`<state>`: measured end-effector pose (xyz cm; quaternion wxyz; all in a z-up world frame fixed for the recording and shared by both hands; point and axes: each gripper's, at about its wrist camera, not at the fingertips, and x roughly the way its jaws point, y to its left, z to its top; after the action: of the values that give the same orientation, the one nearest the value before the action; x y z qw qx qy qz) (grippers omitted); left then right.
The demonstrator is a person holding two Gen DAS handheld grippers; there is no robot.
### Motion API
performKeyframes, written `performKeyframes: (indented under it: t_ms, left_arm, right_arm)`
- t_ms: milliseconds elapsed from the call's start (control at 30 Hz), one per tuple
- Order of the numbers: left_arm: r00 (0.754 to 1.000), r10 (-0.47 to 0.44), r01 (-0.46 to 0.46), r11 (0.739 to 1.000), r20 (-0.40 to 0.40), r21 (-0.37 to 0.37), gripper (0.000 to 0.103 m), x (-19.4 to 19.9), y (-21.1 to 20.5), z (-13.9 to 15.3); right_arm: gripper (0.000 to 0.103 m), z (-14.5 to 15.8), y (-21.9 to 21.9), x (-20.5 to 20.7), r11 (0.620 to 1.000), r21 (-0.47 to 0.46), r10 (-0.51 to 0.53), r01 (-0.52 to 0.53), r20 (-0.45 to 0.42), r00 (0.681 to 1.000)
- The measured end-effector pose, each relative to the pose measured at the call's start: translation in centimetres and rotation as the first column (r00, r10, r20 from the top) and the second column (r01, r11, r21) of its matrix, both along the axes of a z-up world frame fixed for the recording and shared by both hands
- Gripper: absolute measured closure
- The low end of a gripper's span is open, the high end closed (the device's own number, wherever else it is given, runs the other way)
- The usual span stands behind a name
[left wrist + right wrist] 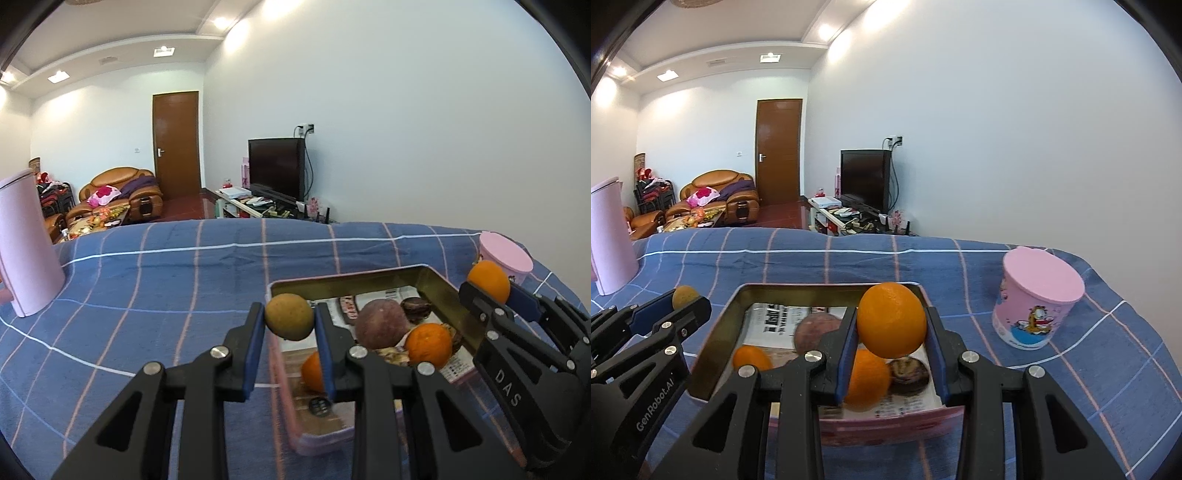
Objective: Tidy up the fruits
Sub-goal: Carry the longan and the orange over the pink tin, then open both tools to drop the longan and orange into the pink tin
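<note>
My left gripper (289, 320) is shut on a small yellow-brown fruit (289, 316), held above the left rim of a pink metal tin (354, 277). My right gripper (892, 325) is shut on an orange (892, 319), held over the same tin (827, 287). Inside the tin lie a dull purple round fruit (382, 323), two oranges (429, 343) (312, 371) and a dark brown fruit (415, 308) on printed paper. The right wrist view shows the left gripper (687, 298) with its fruit at the tin's left side. In the left wrist view the right gripper (488, 285) shows at the right.
A blue checked cloth (166, 280) covers the table. A tall pink jug (26, 243) stands at the left. A pink lidded cup (1036, 299) with a cartoon print stands right of the tin. Beyond the table's far edge are a sofa, a door and a television.
</note>
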<state>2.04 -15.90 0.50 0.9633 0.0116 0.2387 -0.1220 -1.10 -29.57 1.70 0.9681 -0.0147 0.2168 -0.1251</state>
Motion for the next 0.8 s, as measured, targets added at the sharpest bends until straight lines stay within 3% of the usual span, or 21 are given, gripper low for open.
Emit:
performKeyframes:
  t_ms: [300,433,633,800]
  left_arm:
    - [0.997,-0.073,0.073,0.997,-0.015,-0.012,0.074,1.2,-2.7,0.1]
    - [0.993,-0.099,0.096,0.994,-0.065,-0.048,0.074,2.7,-2.9,-0.3]
    - [0.989,-0.061,0.052,0.996,-0.133,-0.072,0.074,4.8,-2.4,-0.9]
    - [0.985,-0.062,0.052,0.997,-0.163,-0.064,0.074,5.6,-2.7,-1.2]
  right_arm:
    - [0.066,0.0,-2.7,0.6,0.998,0.027,-0.05,0.05,-0.011,0.999]
    - [0.066,-0.1,-2.7,1.4,0.999,0.035,-0.032,0.032,-0.022,0.999]
    - [0.066,-0.3,-2.4,3.2,0.999,0.047,-0.003,0.005,-0.046,0.999]
    - [0.066,-0.9,-3.0,5.1,0.994,0.111,0.027,-0.017,-0.088,0.996]
